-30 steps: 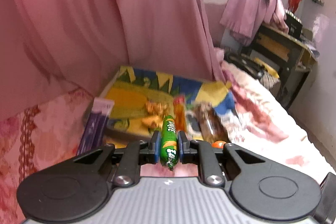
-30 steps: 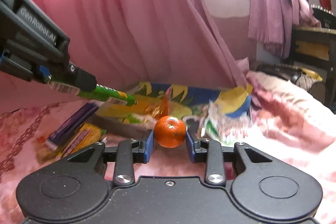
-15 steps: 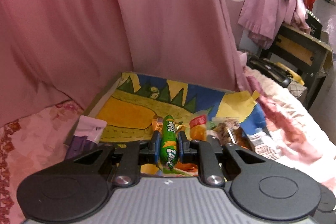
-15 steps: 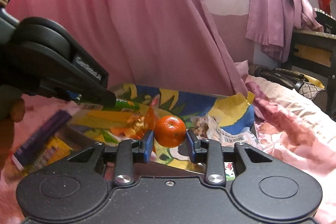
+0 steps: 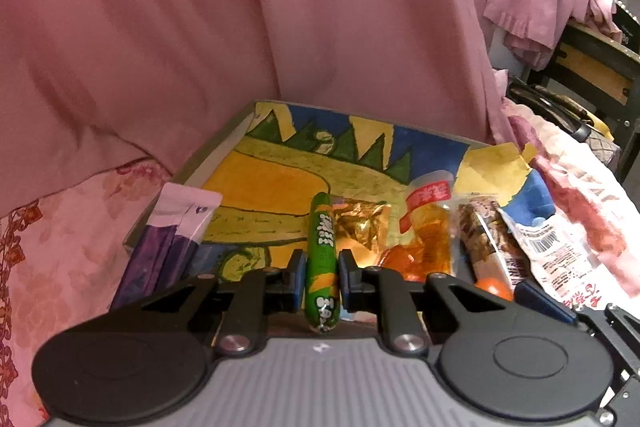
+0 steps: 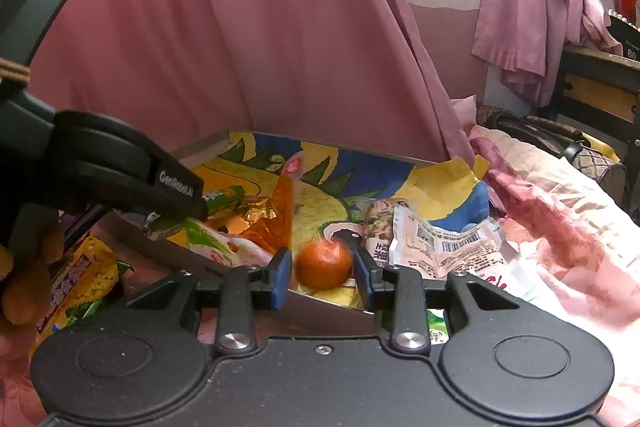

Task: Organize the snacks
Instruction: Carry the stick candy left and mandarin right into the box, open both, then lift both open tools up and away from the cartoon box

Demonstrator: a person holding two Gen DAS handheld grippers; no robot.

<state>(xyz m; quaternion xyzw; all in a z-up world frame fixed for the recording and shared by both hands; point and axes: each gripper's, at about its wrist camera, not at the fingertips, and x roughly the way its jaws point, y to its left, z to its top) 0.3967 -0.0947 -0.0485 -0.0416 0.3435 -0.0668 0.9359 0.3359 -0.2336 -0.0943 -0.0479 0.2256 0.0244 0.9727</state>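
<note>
Left wrist view: left hand-held gripper (image 5: 322, 277) clamps one green sausage stick (image 5: 320, 259) over the tray (image 5: 216, 151); released carelessly, it could roll onto one gold wrapper (image 5: 362, 223).

Right wrist view: right hand-held gripper (image 6: 322, 277) holds one orange (image 6: 323, 265) above the tray's near wall; dropped short, it may roll onto the bed (image 6: 568, 227).

The left hand-held gripper (image 5: 320, 277) clamps a green sausage stick (image 5: 321, 259) above the painted tray (image 5: 276, 183).
</note>
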